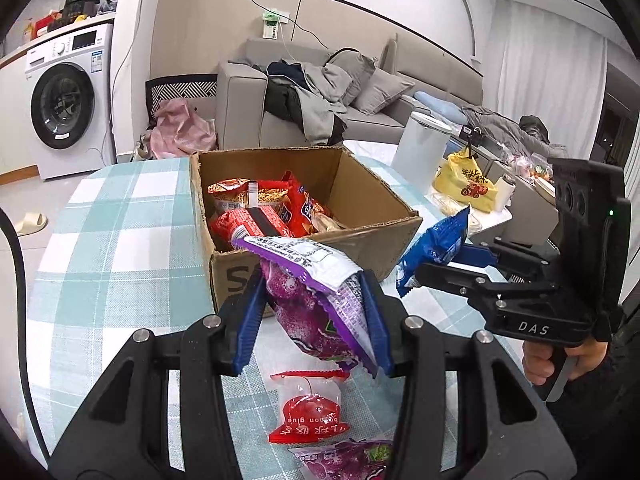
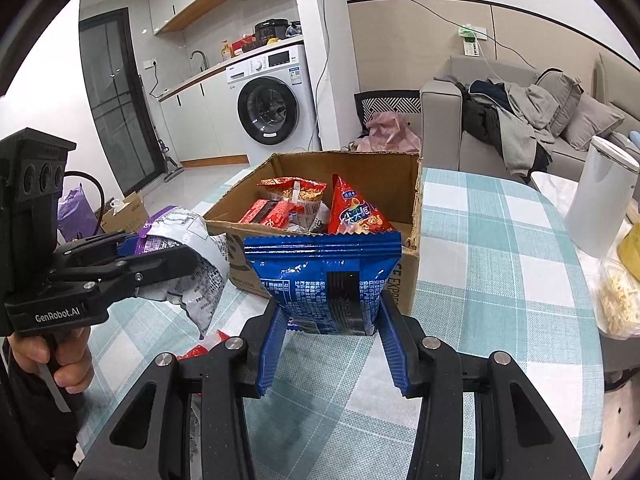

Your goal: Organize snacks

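My left gripper is shut on a purple snack packet, held above the checked tablecloth just in front of the cardboard box. My right gripper is shut on a blue snack packet, also lifted close to the box's near wall. Several red and orange snack bags lie inside the box. Each gripper shows in the other's view: the right gripper with the blue packet, the left gripper with the purple packet. A red sweet packet and a second purple packet lie on the table below.
A white canister and a yellow bag stand right of the box. A clear tub of food sits at the table's right edge. A grey sofa piled with clothes and a washing machine lie beyond the table.
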`<state>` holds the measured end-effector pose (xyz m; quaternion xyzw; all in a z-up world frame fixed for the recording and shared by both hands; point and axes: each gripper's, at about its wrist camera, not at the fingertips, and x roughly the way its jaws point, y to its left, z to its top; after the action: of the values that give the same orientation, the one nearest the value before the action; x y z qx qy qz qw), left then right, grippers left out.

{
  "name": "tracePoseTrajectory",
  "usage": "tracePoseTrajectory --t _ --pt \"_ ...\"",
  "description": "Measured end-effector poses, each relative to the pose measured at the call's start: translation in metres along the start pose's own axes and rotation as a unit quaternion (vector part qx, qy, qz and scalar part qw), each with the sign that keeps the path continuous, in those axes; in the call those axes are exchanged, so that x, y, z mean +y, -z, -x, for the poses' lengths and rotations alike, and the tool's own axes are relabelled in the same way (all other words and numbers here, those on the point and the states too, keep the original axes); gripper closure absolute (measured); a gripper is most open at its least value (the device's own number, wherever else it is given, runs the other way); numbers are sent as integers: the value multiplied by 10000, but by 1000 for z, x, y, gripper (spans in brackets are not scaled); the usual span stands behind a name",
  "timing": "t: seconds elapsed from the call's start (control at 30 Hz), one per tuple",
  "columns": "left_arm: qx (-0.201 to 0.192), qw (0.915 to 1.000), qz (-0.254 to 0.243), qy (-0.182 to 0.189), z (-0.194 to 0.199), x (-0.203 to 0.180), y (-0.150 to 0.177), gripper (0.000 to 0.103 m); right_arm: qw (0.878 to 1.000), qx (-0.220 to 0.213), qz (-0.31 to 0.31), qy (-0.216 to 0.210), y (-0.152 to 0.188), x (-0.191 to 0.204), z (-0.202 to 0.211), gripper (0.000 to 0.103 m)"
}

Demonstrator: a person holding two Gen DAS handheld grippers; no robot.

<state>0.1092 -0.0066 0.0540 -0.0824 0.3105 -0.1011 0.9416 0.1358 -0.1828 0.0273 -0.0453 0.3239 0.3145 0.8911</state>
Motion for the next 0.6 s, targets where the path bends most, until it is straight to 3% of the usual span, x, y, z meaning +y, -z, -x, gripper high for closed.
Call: tracePoseTrajectory --t 0.6 --pt "-317 9995 87 2 25 2 -18 60 9998 -185 -12 10 -6 2 10 58"
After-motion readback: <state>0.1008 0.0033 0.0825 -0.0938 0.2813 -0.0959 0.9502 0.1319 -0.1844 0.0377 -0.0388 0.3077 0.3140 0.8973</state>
